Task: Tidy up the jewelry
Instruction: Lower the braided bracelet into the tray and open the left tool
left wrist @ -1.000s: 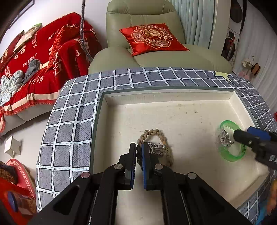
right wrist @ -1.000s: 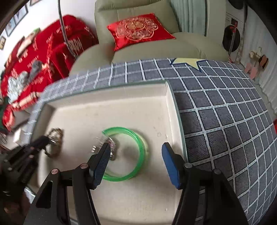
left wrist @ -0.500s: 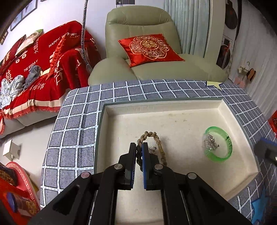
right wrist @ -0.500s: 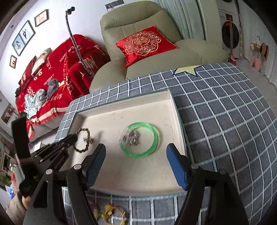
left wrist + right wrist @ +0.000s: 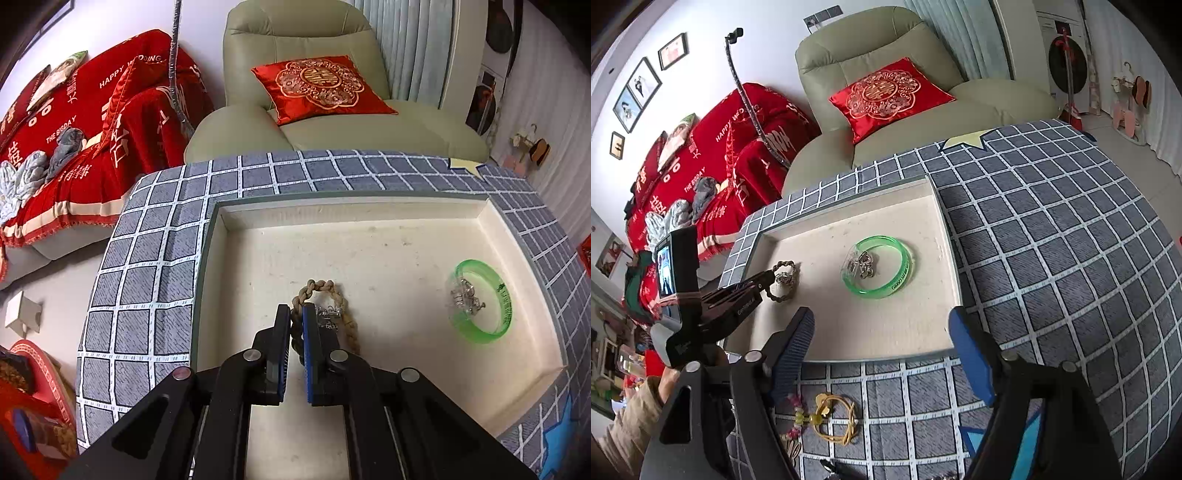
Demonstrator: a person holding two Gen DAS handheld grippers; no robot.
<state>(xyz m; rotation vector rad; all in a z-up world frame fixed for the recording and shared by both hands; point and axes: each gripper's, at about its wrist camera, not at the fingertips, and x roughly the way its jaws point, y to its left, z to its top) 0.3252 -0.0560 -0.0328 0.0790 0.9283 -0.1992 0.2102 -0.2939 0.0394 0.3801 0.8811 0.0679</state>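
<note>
Holding: left gripper [image 5: 295,325] was pinched nearly shut on the braided bracelet [image 5: 325,295], blue pads on its near-left strand
Bracelet: tan braided loop, lay on the floor of the tray [image 5: 369,251], left of centre; a small silver charm piece [image 5: 327,315] sat just beside the pad, inside the loop
Left gripper, other view: black fingers [image 5: 753,280] reached in over the tray's left rim, tips at the bracelet [image 5: 785,277]
Right gripper: right gripper [image 5: 879,354] had its jaws wide and opening, nothing between them; it hung over the tray's near rim
Bangle: green bangle [image 5: 882,266] lay flat in the tray's right half, well apart from the bracelet
Bag: small clear bag of silver pieces [image 5: 858,264] rested inside the bangle, against its left side
Outside tray: yellow cord bracelet [image 5: 838,421] and a beaded piece [image 5: 796,413] lay on the grid-pattern cloth [image 5: 1052,258], near side of the tray, below the right gripper's left finger
Person: sleeve and hand [image 5: 646,402] were at lower left, behind the left gripper's body
</note>
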